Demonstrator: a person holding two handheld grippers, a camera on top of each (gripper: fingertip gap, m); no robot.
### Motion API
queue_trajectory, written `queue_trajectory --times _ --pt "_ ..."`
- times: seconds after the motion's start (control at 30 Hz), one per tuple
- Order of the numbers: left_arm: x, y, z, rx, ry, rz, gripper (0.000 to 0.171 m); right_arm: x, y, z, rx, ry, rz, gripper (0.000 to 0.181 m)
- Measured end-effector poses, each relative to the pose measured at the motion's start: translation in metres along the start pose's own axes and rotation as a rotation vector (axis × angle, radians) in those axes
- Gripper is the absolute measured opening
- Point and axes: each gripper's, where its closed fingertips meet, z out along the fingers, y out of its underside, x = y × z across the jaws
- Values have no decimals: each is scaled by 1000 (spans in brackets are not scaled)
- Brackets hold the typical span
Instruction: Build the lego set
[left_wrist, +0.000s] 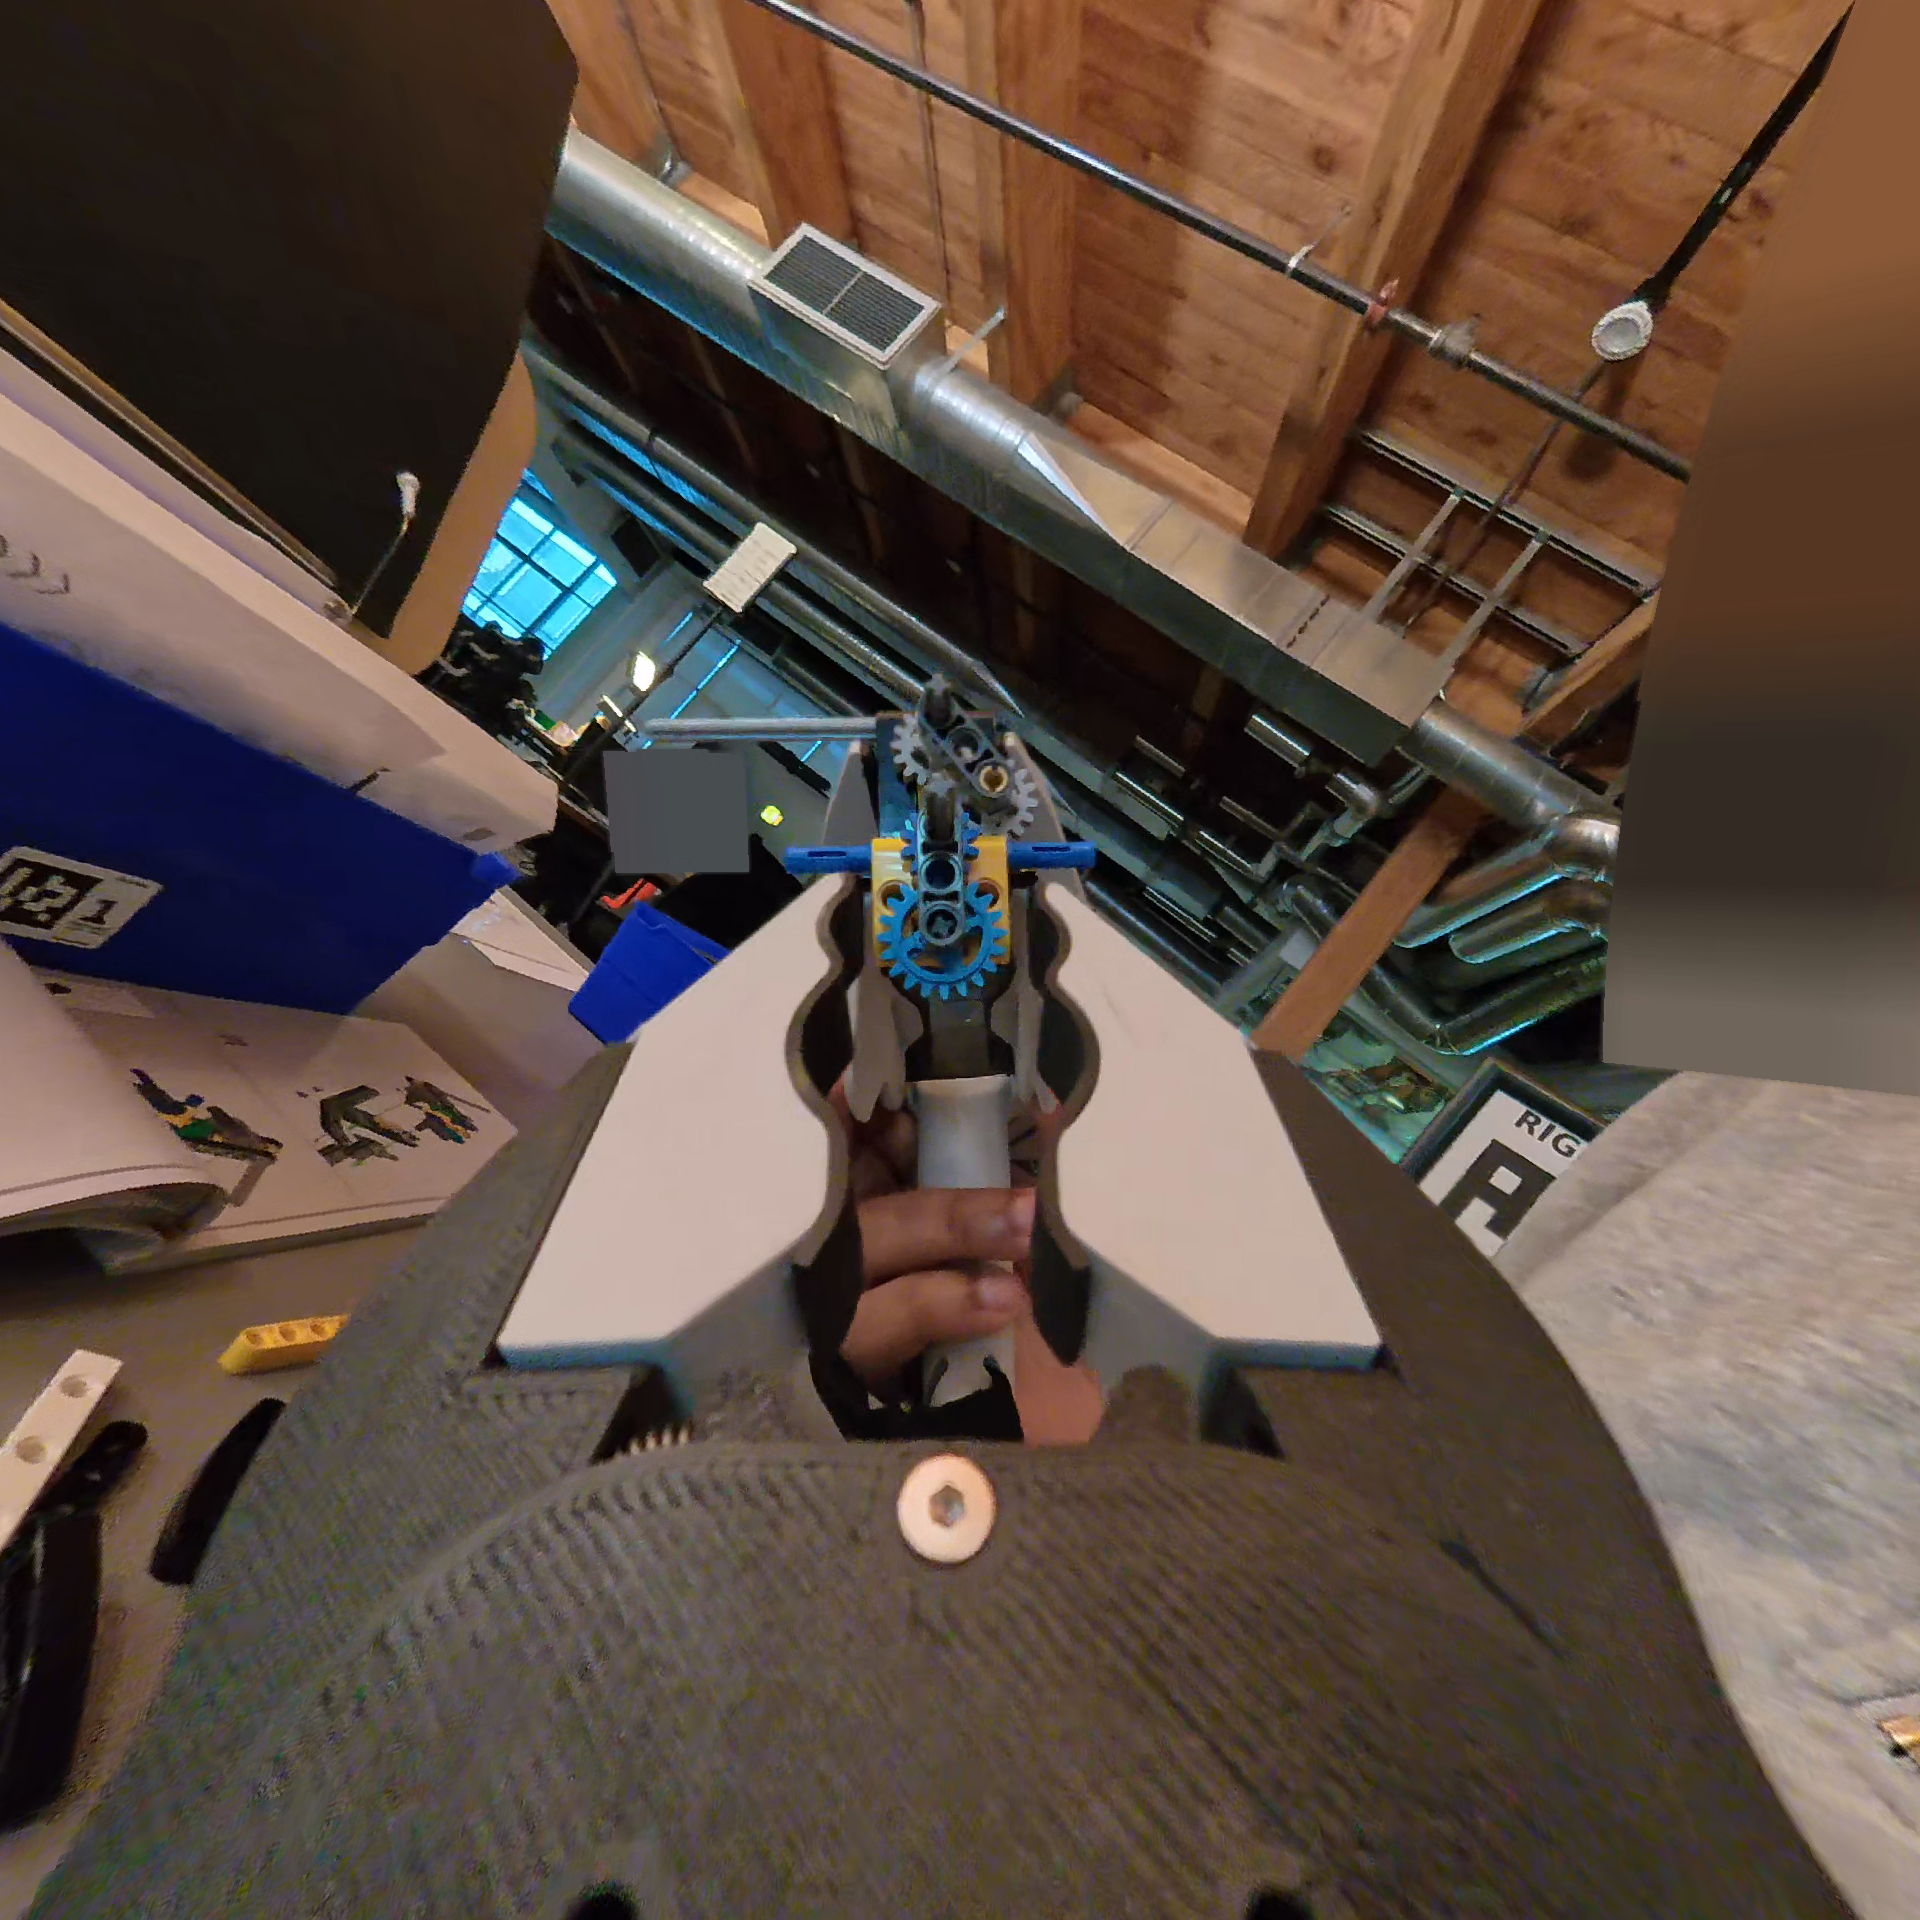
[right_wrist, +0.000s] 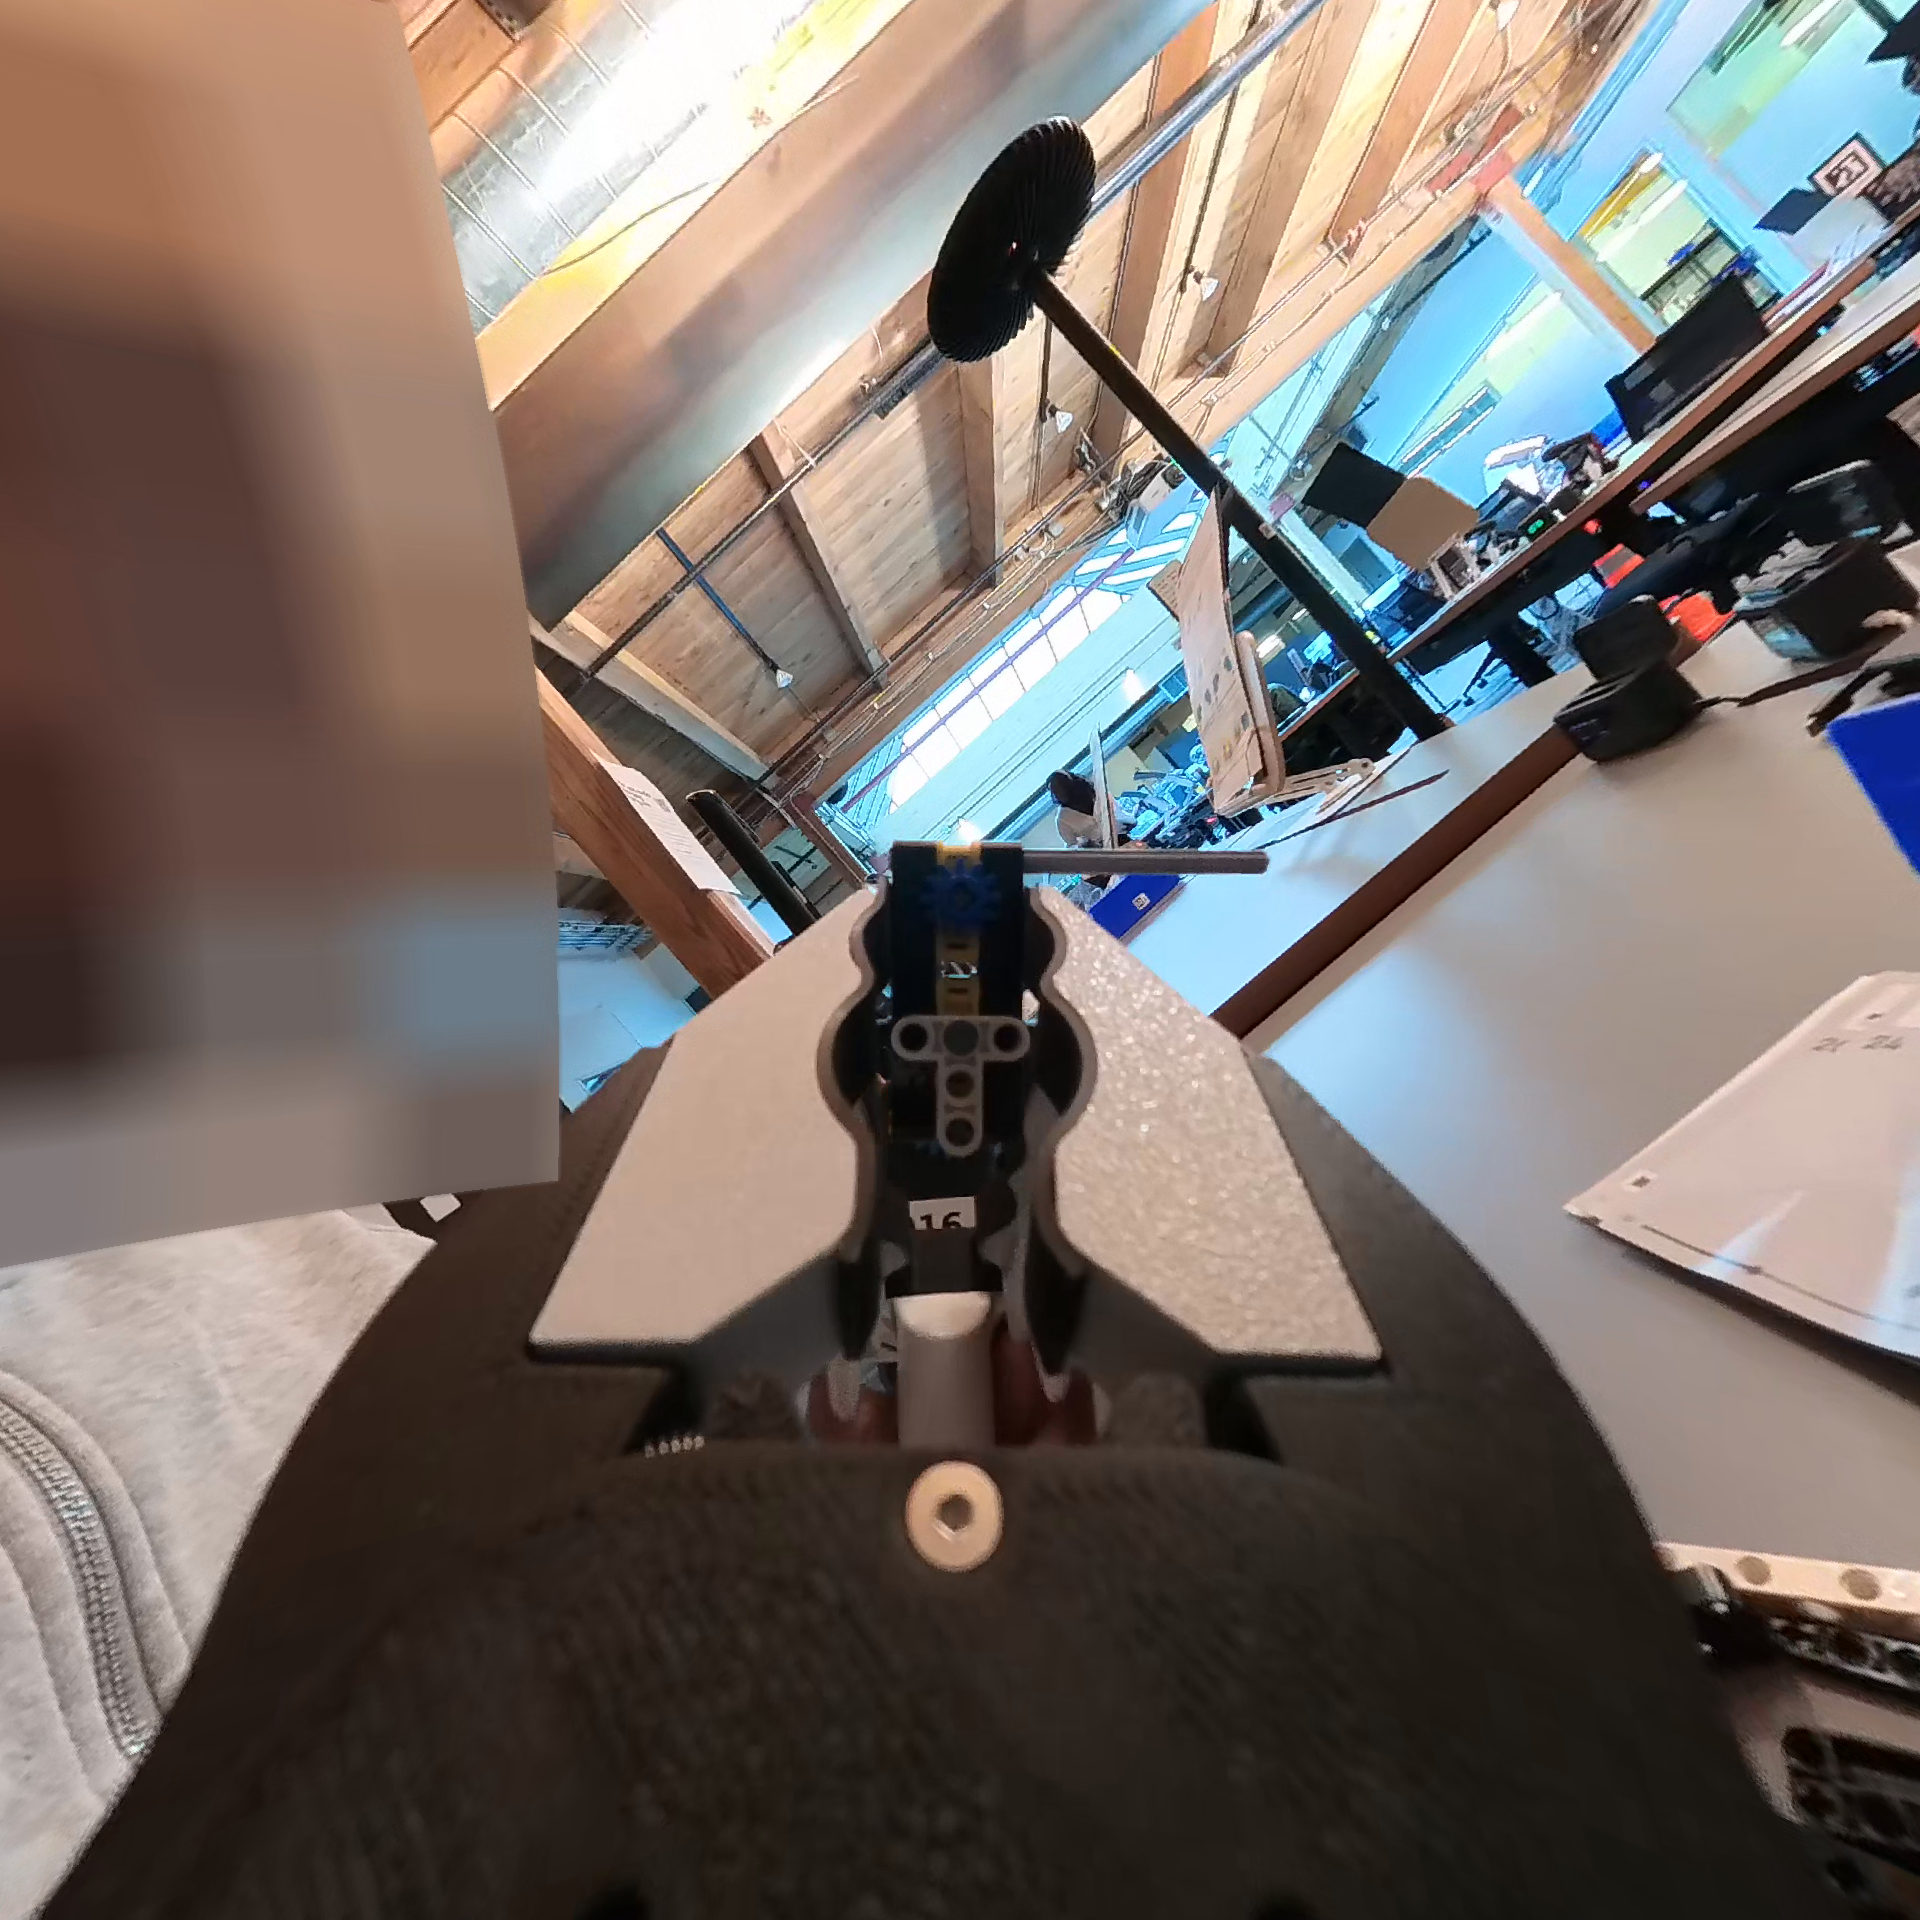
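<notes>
A small Lego gear assembly (left_wrist: 940, 883) sits between both grippers, held up in the air. In the left wrist view it shows a blue gear (left_wrist: 940, 935), a yellow brick, a blue cross axle, grey gears and a long grey axle (left_wrist: 748, 730) sticking out left. My left gripper (left_wrist: 940, 894) is shut on it at the tips. In the right wrist view the assembly (right_wrist: 958, 997) shows black beams, a small blue gear, a grey T-shaped piece (right_wrist: 961, 1081) and the long axle (right_wrist: 1143, 860). My right gripper (right_wrist: 958, 914) is shut on it too. Each view shows the other gripper's white handle in a hand.
On the table at left lie an open instruction booklet (left_wrist: 312, 1132), a blue bin (left_wrist: 208, 831), a loose yellow brick (left_wrist: 281, 1342), a white beam (left_wrist: 52, 1423) and black parts. In the right wrist view, paper sheets (right_wrist: 1787, 1174) lie on the grey table (right_wrist: 1455, 987), with white Lego parts (right_wrist: 1818, 1600) at lower right.
</notes>
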Motion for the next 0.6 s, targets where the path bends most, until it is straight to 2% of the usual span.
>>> queue_trajectory --times 0.07,0.6 --pt "0 -1 -2 3 -2 11 23 0 1 0 0 -3 6 22" --pt "-3 -6 -7 -12 -33 80 23 0 -6 -10 -3 -1 42 31"
